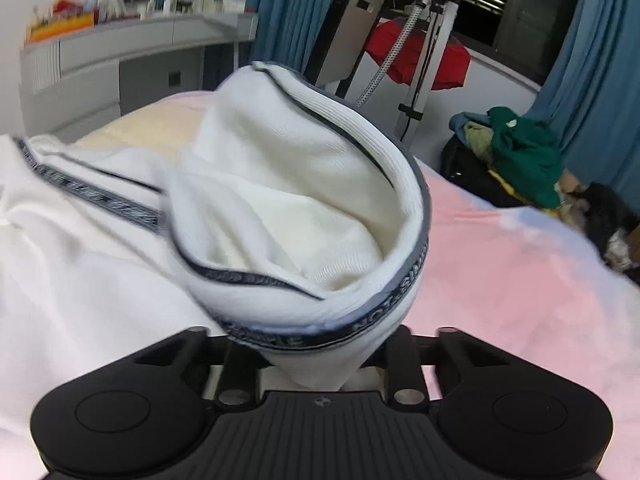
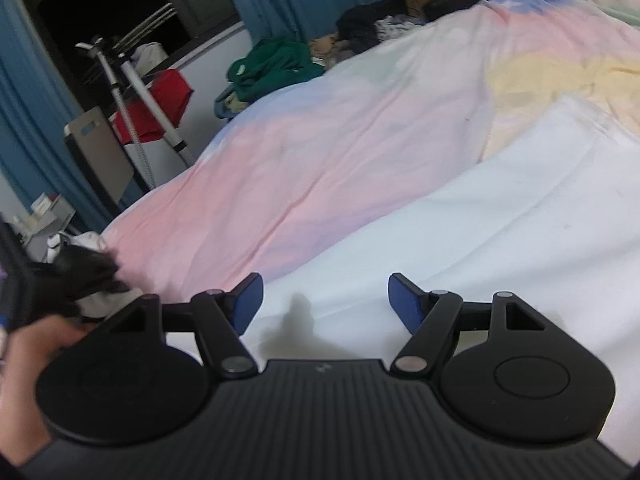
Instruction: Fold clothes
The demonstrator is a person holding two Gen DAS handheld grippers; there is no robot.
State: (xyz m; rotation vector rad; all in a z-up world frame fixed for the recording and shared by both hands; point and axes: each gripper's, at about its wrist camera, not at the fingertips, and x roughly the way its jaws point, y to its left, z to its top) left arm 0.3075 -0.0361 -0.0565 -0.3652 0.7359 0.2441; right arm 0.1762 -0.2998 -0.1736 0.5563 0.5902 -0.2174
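Note:
A white garment with navy printed trim [image 1: 288, 200] lies spread over the bed. One banded end of it rises in a bunch straight in front of the left wrist camera. My left gripper [image 1: 316, 356] is shut on that bunch, and the cloth hides its fingertips. In the right wrist view the same white garment [image 2: 480, 232] lies flat across the bed. My right gripper [image 2: 326, 300] hangs just above it, open, with nothing between its blue pads [image 2: 250, 300].
A pastel pink, blue and yellow bedcover [image 2: 320, 152] lies under the garment. Beyond the bed are a green clothes pile [image 1: 520, 152], a red cloth [image 1: 416, 60] by a steamer stand, blue curtains and a grey dresser [image 1: 132, 52]. A person's hand [image 2: 24, 360] shows at the lower left.

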